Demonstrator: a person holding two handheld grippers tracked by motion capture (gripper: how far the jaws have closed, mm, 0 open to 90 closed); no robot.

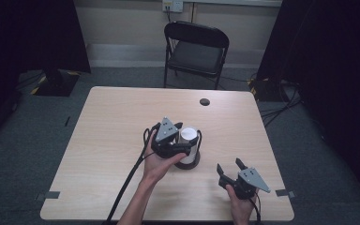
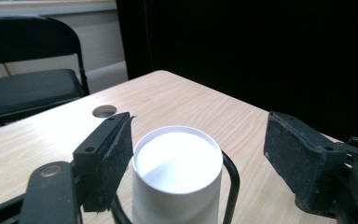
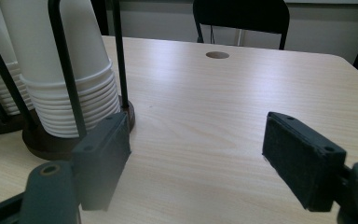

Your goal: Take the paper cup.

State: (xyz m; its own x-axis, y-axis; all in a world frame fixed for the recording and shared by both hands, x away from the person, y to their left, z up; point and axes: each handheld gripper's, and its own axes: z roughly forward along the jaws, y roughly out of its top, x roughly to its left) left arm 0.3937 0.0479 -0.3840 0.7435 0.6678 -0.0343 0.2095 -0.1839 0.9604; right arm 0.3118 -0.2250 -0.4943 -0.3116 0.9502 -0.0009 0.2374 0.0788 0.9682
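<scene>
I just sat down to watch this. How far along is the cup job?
Done so far: nothing looks removed; no loose cup lies on the light wooden table.

In hand: the left gripper straddles the top of the stack of upturned white paper cups in the black wire holder with a dark round base, jaws open, not yet clamped.

Left: gripping and lifting a cup off. The right gripper waits open nearby.

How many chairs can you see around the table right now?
1. A black folding chair stands on the floor past the table's far edge, facing it. The dark sides of the room could hide more.
</scene>
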